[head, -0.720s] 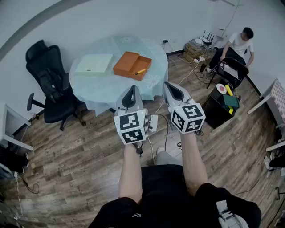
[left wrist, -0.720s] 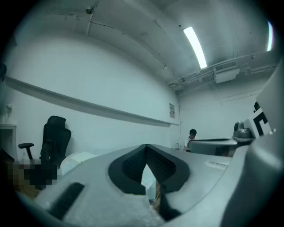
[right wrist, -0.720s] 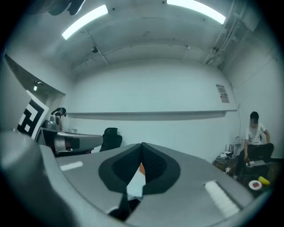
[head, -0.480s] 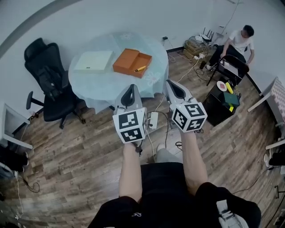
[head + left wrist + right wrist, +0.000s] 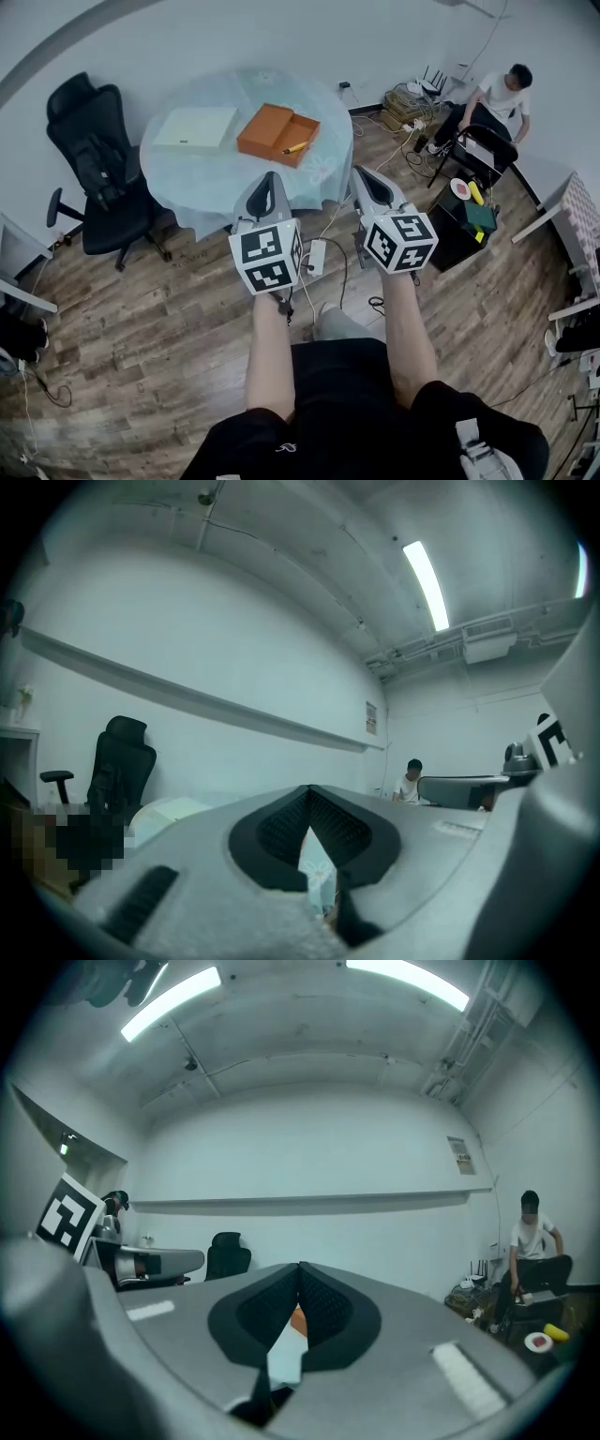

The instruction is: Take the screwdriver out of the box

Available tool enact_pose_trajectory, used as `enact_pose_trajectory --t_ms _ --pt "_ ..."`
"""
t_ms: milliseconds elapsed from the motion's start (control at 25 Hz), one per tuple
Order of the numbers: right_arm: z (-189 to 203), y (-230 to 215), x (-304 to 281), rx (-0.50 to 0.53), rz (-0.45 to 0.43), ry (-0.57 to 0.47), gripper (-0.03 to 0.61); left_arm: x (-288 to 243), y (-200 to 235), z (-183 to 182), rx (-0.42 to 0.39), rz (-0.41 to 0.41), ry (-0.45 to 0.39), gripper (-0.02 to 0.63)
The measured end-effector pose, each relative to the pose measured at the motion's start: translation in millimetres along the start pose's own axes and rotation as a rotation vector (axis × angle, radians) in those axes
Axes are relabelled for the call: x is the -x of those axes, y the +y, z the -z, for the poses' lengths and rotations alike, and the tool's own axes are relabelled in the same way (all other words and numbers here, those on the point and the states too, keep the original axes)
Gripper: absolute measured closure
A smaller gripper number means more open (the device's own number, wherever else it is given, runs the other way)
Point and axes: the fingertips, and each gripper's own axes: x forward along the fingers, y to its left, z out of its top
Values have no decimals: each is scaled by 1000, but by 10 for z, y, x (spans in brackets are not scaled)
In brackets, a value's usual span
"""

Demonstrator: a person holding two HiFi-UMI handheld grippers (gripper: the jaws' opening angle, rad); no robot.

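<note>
Round table (image 5: 192,178), open orange box (image 5: 265,131), screwdriver (image 5: 295,148) inside

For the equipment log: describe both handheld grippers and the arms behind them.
Left gripper and right gripper match: pale grey shells, black ribbed jaws, each carrying a white cube with black square markers. Forearms are unsleeved; black shorts.

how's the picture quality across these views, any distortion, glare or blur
Head view: strong fisheye bends straight lines, yet the orange box on the table is sharp and evenly lit. Left gripper view: dark round vignette, ceiling light strip blown out. Right gripper view: same vignette, ceiling lights glare.
</note>
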Motion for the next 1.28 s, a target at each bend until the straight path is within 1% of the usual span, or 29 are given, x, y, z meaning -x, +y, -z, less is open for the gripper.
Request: enact_pose_trajectory --t_ms 240,360,440,640,800,1000,1200,1280 --pt "-104 81 -242 12 -32 -32 574 -88 88 -153 -28 4 -40 612" --pt "-124 133 -425 29 -62 -43 572 -205 207 -246 -37 -10 -64 612" --pt "-139 78 -533 25 -71 -56 572 -312 272 -266 -49 -22 -66 612" --pt "-176 -379 -790 -40 -41 -89 572 -657 235 -195 -80 -29 -53 612" --pt "12 -621 -1223 -54 -76 -57 572 -1121 306 -40 -79 -57 -27 612" --pt "324 -1114 -1803 -58 -105 3 572 -1858 387 284 -54 -107 19 612" --pt "498 -1849 -2576 -60 -149 69 572 -2807 402 622 8 -180 68 612" --pt "531 -2115 -2884 -66 -175 92 572 -3170 384 705 19 -211 91 612"
